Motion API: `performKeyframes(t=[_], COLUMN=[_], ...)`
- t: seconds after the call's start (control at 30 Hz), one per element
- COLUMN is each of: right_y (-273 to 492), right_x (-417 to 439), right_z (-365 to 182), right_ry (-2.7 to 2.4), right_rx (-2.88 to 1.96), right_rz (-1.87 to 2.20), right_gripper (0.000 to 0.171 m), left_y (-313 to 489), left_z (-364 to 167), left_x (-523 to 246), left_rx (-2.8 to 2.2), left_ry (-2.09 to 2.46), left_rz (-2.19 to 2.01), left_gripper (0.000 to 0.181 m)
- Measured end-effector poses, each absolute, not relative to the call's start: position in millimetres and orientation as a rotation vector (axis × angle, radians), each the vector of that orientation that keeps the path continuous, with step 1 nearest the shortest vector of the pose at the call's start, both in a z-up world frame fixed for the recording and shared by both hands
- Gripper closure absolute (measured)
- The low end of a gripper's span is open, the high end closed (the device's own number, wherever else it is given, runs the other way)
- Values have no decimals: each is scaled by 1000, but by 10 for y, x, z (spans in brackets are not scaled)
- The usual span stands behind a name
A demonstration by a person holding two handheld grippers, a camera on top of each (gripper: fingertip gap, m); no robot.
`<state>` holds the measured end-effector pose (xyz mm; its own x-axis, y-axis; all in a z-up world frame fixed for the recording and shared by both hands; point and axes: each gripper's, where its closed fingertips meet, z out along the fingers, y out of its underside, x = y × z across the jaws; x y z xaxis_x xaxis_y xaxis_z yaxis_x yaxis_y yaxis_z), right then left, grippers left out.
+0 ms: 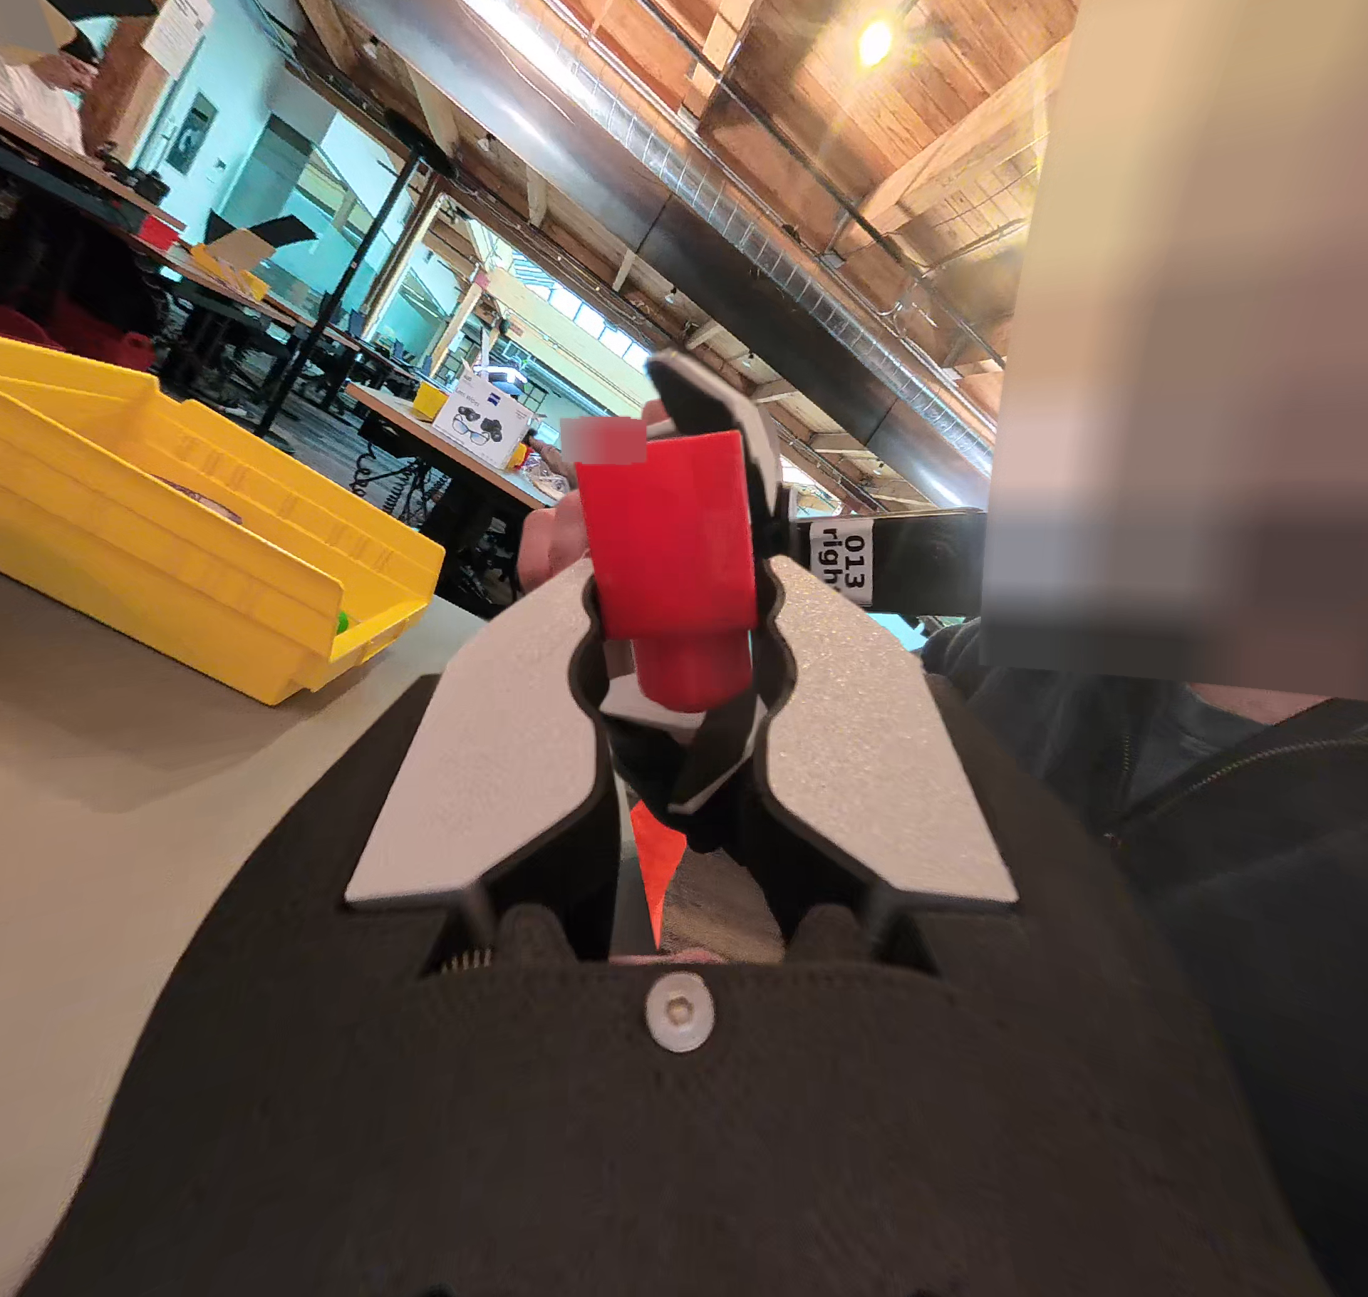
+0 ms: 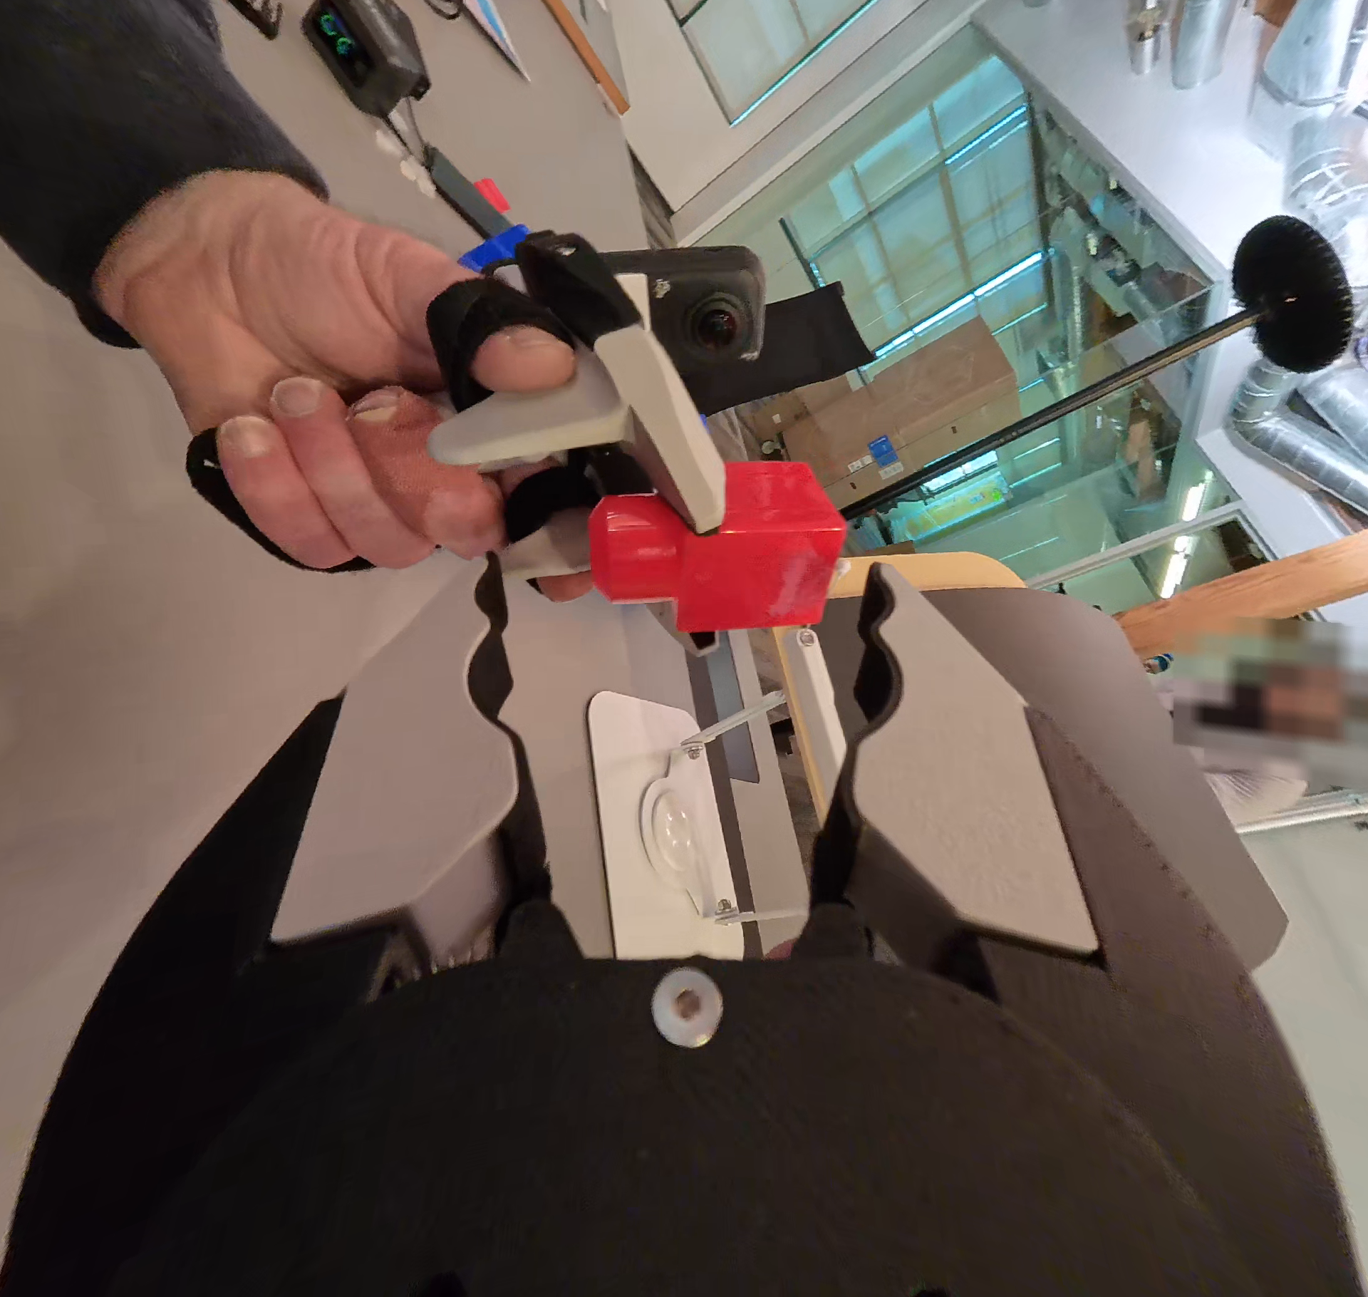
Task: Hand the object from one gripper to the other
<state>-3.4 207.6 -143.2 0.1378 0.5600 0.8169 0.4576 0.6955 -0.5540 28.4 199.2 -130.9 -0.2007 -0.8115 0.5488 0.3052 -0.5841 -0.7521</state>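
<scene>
The red block (image 1: 666,536), a square body with a round stub, sits between the fingertips of my left gripper (image 1: 681,588), which is shut on it. In the right wrist view the same red block (image 2: 748,551) is held by the left gripper's grey fingers (image 2: 659,410), in a person's hand (image 2: 296,373). My right gripper (image 2: 685,588) is open wide, and the block lies level with its fingertips, between them and touching neither. In the left wrist view the right gripper's black and white fingers (image 1: 711,410) stand above and below the block.
A yellow bin (image 1: 185,580) stands on the grey table (image 1: 111,817) at the left. The person's dark jacket (image 1: 1184,854) is close at the right. A white plate with a clear dome (image 2: 629,743) lies on the table below the grippers. Only a small space, under 4 cm, lies between the two pairs of fingers.
</scene>
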Motion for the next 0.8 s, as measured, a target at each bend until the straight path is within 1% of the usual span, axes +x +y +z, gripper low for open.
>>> performKeyframes(t=[0.1, 0.17, 0.3, 0.4, 0.5, 0.63, 0.8], right_y=[2074, 2088, 2076, 2086, 2128, 2185, 2131], right_x=[-52, -35, -23, 1, 81, 216, 322], right_z=[-1477, -1474, -1484, -1451, -1393, -1360, -1451], right_ry=[-1519, -1532, -1549, -1513, -1439, -1312, -1183], right_rx=[-883, -898, -934, -991, -1085, -1266, -1444], right_rz=[92, 96, 141, 230, 398, 778, 1320], right_gripper=[88, 104, 104, 104, 104, 104, 105], left_y=[1914, 1888, 1872, 1886, 1959, 2076, 2175], left_z=[-1331, -1359, -1360, -1359, -1348, -1357, -1478], left_x=[369, 398, 410, 408, 351, 220, 249], left_rx=[-1294, -1299, -1298, -1312, -1336, -1365, -1292], left_ry=[672, 666, 645, 675, 707, 836, 1161], left_rz=[-1888, -1912, -1951, -1893, -1731, -1353, -551], left_gripper=[144, 144, 144, 143, 124, 116, 102])
